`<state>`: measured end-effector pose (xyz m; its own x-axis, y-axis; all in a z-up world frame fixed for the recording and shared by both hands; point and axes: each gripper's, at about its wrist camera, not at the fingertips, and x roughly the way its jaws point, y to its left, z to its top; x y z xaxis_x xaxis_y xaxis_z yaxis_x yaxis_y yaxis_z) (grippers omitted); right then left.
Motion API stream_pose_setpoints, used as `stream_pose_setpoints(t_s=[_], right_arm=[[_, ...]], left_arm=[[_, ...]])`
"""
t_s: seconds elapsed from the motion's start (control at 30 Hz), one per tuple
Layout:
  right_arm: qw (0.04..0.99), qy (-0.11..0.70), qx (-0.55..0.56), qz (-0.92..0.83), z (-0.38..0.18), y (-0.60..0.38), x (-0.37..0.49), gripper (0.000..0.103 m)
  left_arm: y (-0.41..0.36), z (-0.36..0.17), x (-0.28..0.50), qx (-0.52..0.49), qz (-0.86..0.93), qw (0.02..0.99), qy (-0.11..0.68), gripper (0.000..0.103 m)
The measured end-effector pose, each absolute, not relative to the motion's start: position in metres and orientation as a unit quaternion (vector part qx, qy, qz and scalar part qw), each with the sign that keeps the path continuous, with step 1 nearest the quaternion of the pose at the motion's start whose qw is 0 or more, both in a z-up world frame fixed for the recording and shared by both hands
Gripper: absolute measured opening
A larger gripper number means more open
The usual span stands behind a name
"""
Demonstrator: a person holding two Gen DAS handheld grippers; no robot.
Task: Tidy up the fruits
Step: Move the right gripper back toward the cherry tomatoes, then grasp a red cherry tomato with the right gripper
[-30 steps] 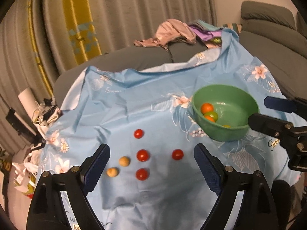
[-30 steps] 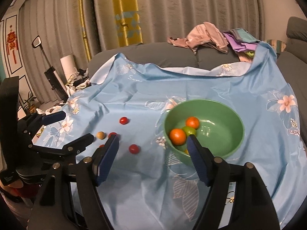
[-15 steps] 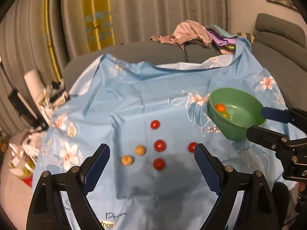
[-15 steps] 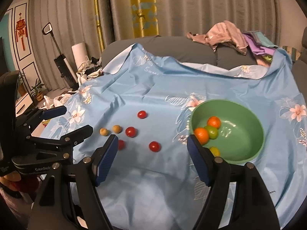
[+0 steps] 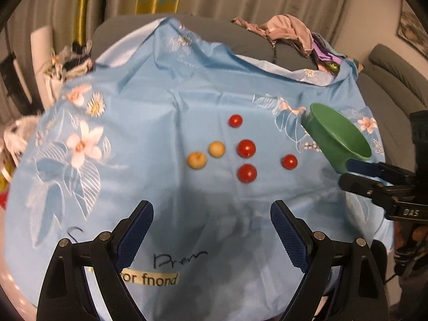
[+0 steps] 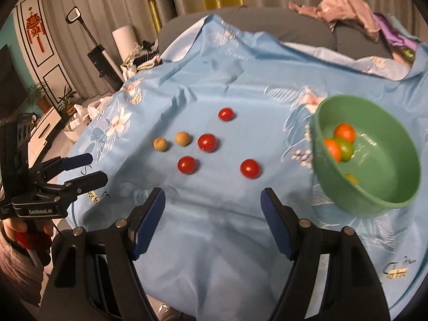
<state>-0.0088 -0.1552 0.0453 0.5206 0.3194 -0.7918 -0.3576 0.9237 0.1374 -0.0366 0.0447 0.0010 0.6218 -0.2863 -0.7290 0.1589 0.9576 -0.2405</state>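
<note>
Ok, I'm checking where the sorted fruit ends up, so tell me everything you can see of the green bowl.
The bowl is plain green, round and deep, with a smooth surface that looks like plastic. It sits upright on the blue flowered cloth, right of the loose red and tan fruits. Inside lie two orange fruits, a green one between them and a yellow one nearer the front wall. No gripper touches it; in the left wrist view the right gripper's fingers cross in front of its near side.

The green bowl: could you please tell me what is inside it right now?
The green bowl holds two orange fruits, a green one and a yellow one partly hidden by the near wall.
</note>
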Motion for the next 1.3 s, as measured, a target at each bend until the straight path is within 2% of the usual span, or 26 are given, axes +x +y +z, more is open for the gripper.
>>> stream_pose_setpoints(t_s=[0.2,0.27,0.4,0.47,0.63,0.83,0.9,0.93,1.1,1.23,1.3], right_arm=[[0.856,0.468,-0.027,0.219,0.027,-0.142,0.002,0.072],[0.853,0.471,-0.032,0.225,0.023,-0.138,0.005,0.068],[0.850,0.475,-0.026,0.227,0.017,-0.138,0.015,0.066],[0.851,0.476,-0.025,0.220,0.015,-0.140,0.021,0.063],[0.853,0.486,-0.027,0.187,0.003,-0.152,0.036,0.057],[0.855,0.487,-0.037,0.174,-0.010,-0.159,0.057,0.053],[0.854,0.488,-0.041,0.173,-0.013,-0.158,0.065,0.053],[0.853,0.490,-0.043,0.173,-0.015,-0.157,0.068,0.052],[0.846,0.502,-0.052,0.172,-0.027,-0.153,0.081,0.046],[0.845,0.504,-0.054,0.169,-0.031,-0.154,0.083,0.038],[0.847,0.502,-0.058,0.168,-0.031,-0.154,0.083,0.036]], left_arm=[[0.040,-0.001,-0.025,-0.075,-0.137,0.897,0.413,0.088],[0.037,-0.001,-0.018,-0.069,-0.142,0.898,0.411,0.082],[0.033,-0.003,-0.007,-0.063,-0.154,0.896,0.412,0.080],[0.026,-0.005,-0.004,-0.057,-0.172,0.893,0.412,0.074],[0.006,-0.016,0.009,-0.036,-0.198,0.883,0.424,0.069],[-0.015,-0.029,0.027,-0.018,-0.211,0.873,0.439,0.067],[-0.018,-0.033,0.032,-0.017,-0.209,0.871,0.445,0.063],[-0.019,-0.036,0.035,-0.015,-0.206,0.869,0.450,0.056],[-0.024,-0.047,0.045,-0.001,-0.194,0.864,0.464,0.055],[-0.027,-0.050,0.046,0.010,-0.192,0.864,0.465,0.052],[-0.027,-0.051,0.047,0.011,-0.191,0.865,0.464,0.044]])
